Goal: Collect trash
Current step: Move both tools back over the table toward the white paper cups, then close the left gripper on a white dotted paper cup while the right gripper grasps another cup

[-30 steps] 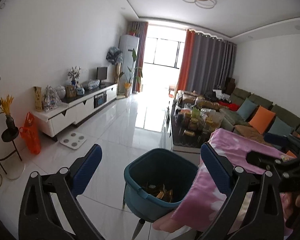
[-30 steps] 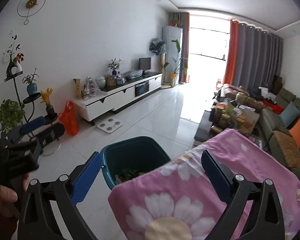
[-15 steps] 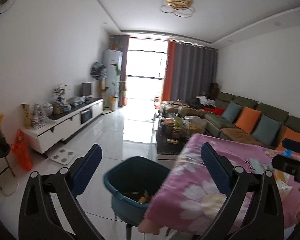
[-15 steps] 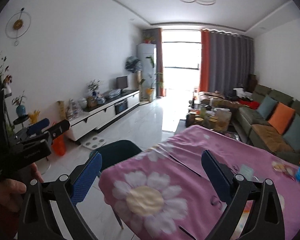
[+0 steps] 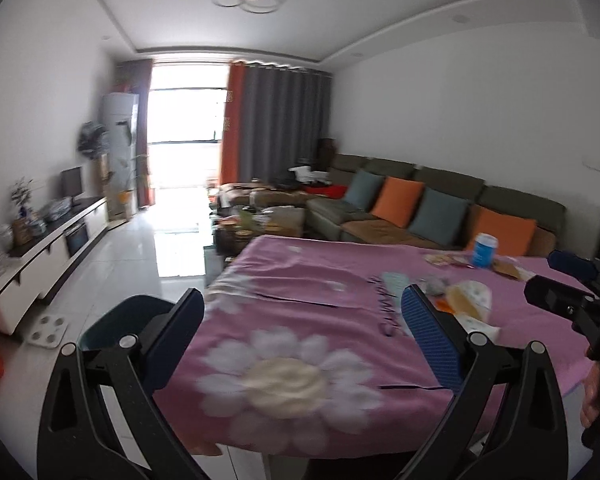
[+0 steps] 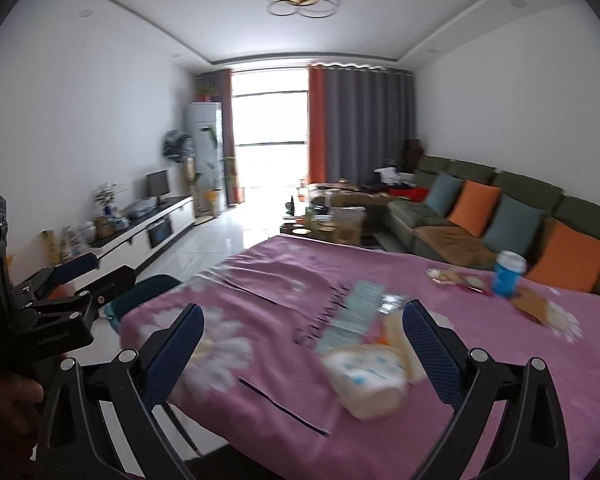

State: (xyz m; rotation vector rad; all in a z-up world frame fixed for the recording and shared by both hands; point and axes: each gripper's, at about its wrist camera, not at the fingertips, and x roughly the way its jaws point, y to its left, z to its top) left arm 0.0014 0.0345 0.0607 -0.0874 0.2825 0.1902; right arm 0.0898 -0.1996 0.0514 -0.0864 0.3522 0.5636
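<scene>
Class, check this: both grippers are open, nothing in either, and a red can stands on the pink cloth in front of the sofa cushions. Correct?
Not quite. The can is blue with a white top, as the right wrist view shows. Left gripper and right gripper are open, holding nothing, and it stands on the pink cloth.

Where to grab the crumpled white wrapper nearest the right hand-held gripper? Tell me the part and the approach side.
Judging from the blurred frames, take the crumpled white wrapper across its bulging middle, coming from above and the near table edge with the right hand-held gripper. It lies low on the pink floral cloth, its puffed body offering the only raised part; the jaws already stand wide open.
</scene>
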